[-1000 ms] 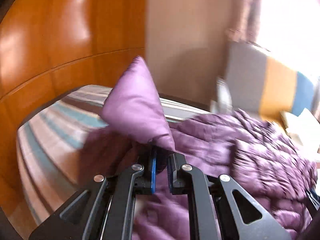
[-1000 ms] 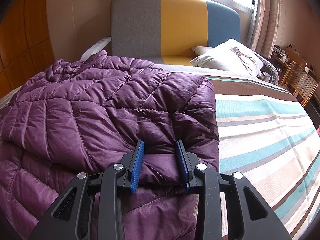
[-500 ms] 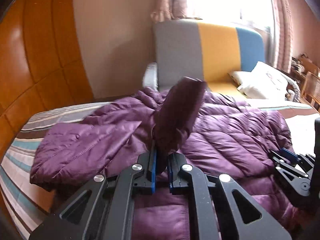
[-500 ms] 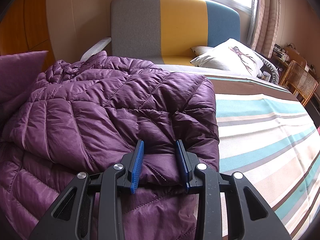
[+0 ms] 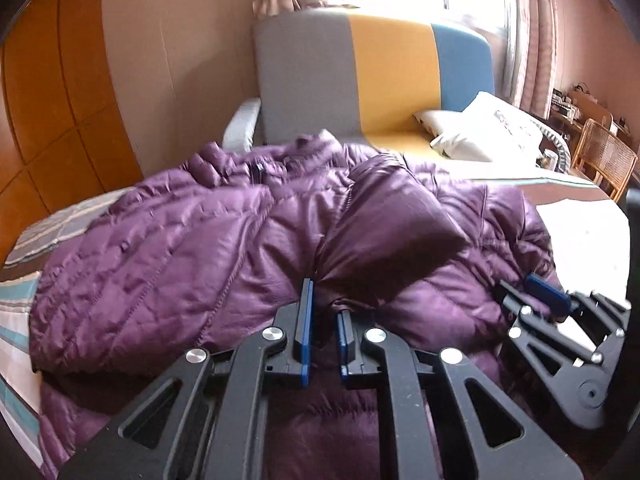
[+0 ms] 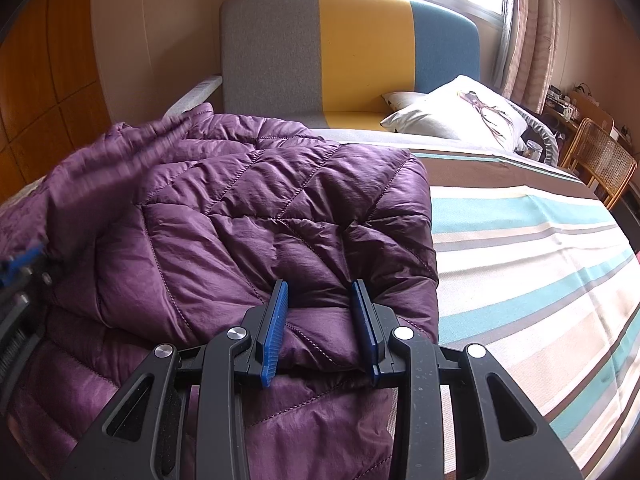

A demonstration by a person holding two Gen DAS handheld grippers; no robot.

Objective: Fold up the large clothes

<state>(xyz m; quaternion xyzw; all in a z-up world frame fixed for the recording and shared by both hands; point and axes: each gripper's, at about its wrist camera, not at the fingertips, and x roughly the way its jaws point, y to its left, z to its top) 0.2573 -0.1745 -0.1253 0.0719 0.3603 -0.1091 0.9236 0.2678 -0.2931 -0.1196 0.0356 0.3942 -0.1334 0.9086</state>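
A purple quilted down jacket (image 5: 168, 256) lies spread on the striped bed; it also fills the left of the right wrist view (image 6: 248, 216). My left gripper (image 5: 324, 316) is shut on the jacket's sleeve (image 5: 392, 232), which drapes over the jacket body. My right gripper (image 6: 320, 304) rests on the jacket's folded right edge with its jaws apart around a thick fold, not pinching it. The right gripper also shows in the left wrist view (image 5: 548, 300). The left gripper's blue tip (image 6: 20, 260) shows blurred at the left edge of the right wrist view.
The striped bedspread (image 6: 520, 260) extends to the right. A grey, yellow and blue headboard (image 6: 360, 52) stands behind, with white pillows (image 6: 452, 116). A wicker chair (image 6: 604, 160) stands at far right. A wooden wardrobe (image 5: 52, 100) is at left.
My left gripper has swung the sleeve from the left side of the bed across onto the jacket body and lowered it. The right gripper has not moved.
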